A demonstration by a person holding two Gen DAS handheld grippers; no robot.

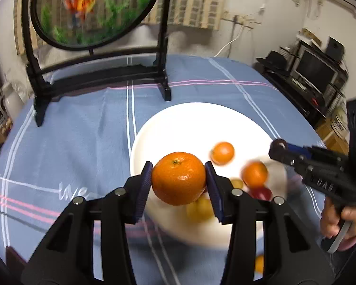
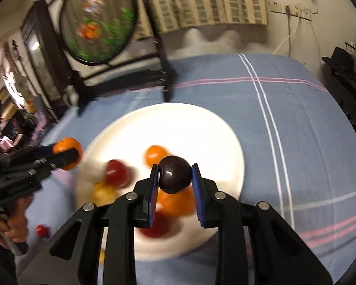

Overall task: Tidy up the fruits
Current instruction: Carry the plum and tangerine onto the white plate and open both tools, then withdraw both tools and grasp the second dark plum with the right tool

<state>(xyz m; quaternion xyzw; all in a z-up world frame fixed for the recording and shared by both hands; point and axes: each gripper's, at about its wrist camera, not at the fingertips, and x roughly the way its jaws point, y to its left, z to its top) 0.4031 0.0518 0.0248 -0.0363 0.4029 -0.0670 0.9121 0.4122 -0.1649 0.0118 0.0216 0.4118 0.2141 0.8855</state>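
I see a large orange mandarin (image 1: 178, 178), stem up, held above the white plate's (image 1: 189, 121) near rim. A dark plum (image 2: 175, 174), glossy, hangs over the plate too. On the plate lie two small oranges (image 1: 222, 152), blurred red and yellow fruits (image 2: 116, 173).

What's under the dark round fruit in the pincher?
Under the dark plum, held by the right gripper, sit a blurry orange fruit and the white plate. Anything directly beneath is covered.
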